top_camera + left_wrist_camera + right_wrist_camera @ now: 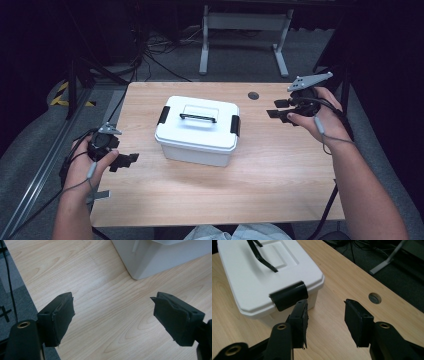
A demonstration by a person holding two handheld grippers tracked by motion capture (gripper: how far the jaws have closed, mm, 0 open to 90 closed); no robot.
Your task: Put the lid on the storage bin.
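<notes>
Two hand-held grippers flank a closed white box in the middle of the wooden surface.

Judged an approach step: both the left gripper and the right gripper have spread, empty fingers. Next, the right should likely reach the near black latch. The box's long axis runs left-right, slightly skewed, lid and handle up.

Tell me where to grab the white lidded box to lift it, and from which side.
Take the white box by its black handle, coming straight down from above. The handle stands raised along the lid's middle with a gap beneath, so the fingers of one gripper could probably close across the bar; both side latches look shut.
</notes>
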